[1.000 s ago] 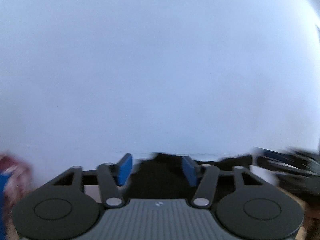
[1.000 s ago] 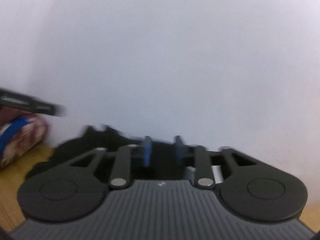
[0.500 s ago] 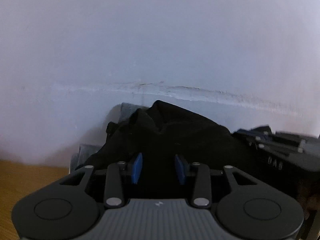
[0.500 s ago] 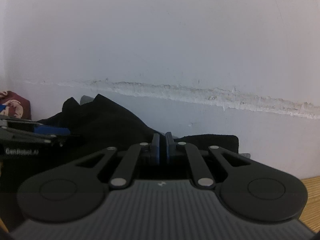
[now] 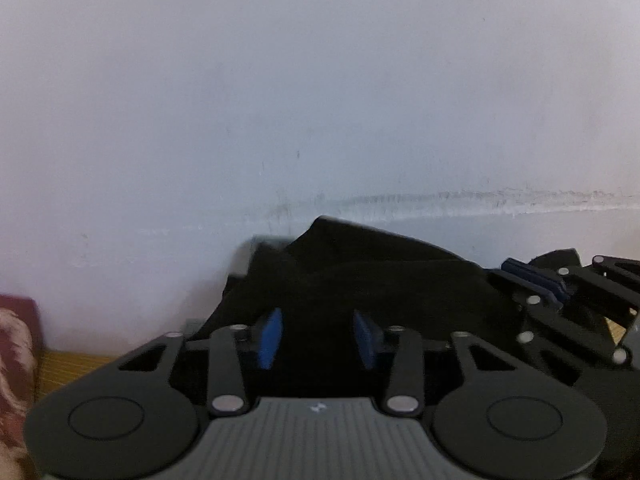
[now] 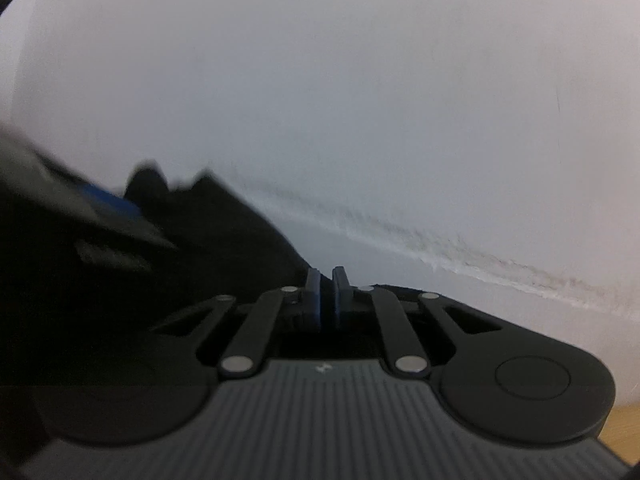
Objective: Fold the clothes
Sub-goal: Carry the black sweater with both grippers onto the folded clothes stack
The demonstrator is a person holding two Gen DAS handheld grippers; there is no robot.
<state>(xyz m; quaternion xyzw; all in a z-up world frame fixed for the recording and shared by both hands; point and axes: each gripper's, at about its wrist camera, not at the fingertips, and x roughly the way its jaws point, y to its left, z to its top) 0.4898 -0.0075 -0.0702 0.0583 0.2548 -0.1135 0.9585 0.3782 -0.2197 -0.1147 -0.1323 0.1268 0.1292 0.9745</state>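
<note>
A black garment (image 5: 360,280) lies bunched between the left claw's (image 5: 318,338) half-parted jaws; the right claw (image 6: 327,300) is pinched closed at its edge.

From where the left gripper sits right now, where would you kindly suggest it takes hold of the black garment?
Probably the raised fold of the black garment, approached straight ahead by the left gripper: that ridge stands proud of the heap, so open fingers could straddle it.
</note>
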